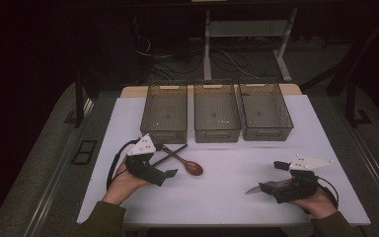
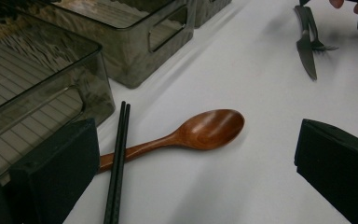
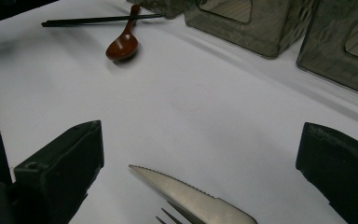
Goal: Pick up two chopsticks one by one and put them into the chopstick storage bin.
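Cutlery is lying loose in front of three empty bins [image 1: 216, 118], so I am judging this as sorting work. I am holding the left tool [image 2: 196, 172] with jaws spread wide over the wooden spoon [image 2: 191, 133], which is resting just before the leftmost bin with black chopsticks [image 2: 118, 163] crossing its handle. I am keeping the right tool [image 3: 198, 182] equally wide around the knife [image 3: 191, 196] and fork [image 3: 170, 217], well right of the spoon, nothing gripped.
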The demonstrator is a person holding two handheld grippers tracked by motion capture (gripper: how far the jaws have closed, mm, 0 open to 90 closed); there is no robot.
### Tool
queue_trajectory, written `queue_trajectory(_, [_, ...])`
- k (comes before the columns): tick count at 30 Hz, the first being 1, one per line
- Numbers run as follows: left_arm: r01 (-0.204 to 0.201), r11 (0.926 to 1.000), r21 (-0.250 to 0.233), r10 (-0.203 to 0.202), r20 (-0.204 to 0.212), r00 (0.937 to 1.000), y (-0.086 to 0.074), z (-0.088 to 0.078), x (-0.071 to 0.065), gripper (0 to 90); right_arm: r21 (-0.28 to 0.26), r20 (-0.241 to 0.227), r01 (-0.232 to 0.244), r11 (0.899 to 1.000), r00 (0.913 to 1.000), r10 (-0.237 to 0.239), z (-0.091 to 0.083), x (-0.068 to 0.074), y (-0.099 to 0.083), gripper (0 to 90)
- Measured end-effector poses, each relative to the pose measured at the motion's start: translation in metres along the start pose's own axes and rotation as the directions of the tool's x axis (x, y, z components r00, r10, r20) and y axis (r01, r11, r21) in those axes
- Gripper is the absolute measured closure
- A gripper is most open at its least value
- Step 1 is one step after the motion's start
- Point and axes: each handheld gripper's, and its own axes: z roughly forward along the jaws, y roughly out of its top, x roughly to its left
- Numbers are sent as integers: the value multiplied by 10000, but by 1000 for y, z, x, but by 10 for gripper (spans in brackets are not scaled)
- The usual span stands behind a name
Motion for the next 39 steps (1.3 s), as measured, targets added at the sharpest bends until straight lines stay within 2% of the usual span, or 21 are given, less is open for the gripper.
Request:
queue_trajectory(4, [5, 10000, 59, -4, -173, 9999, -3, -2, 6, 1, 3, -6, 56, 10000, 10000, -56, 0, 1, 0, 11])
queue_trajectory(9, [187, 9998, -9, -187, -339, 9993, -6, -7, 11, 45, 10, -9, 76, 10000, 10000, -76, 1, 1, 0, 11])
queue_trajectory(10, [200, 9998, -34, -201, -337, 9992, -7, -8, 12, 84, -5, -8, 96, 10000, 10000, -96, 1, 1, 0, 11])
queue_trajectory(11, [247, 9997, -61, -249, -366, 9990, -8, -9, 13, 84, -5, -8, 96, 10000, 10000, -96, 1, 1, 0, 11])
queue_trajectory(12, [272, 9996, -88, -275, -393, 9988, -9, -10, 15, 141, 8, -19, 72, 10000, 10000, -72, 1, 0, 0, 11])
queue_trajectory(15, [322, 9994, -96, -326, -413, 9986, -12, -13, 18, 165, 13, -20, 62, 10000, 10000, -62, 1, 0, 0, 11])
queue_trajectory(19, [384, 9992, -70, -387, -464, 9982, -16, -18, 23, 258, 29, -26, 73, 10000, 10000, -73, 1, 1, 0, 11])
queue_trajectory(25, [500, 9986, -160, -508, -575, 9971, -22, -26, 30, 333, 26, -31, 77, 10000, 10000, -77, 1, 1, 0, 11])
queue_trajectory(34, [588, 9982, 95, -579, -780, 9953, -29, -31, 35, 427, 21, -11, 85, 10000, 10000, -85, 1, 1, 0, 11])
queue_trajectory(39, [643, 9976, 259, -618, -870, 9943, -33, -32, 38, 510, 61, 1, 62, 10000, 10000, -62, 1, 1, 0, 11])
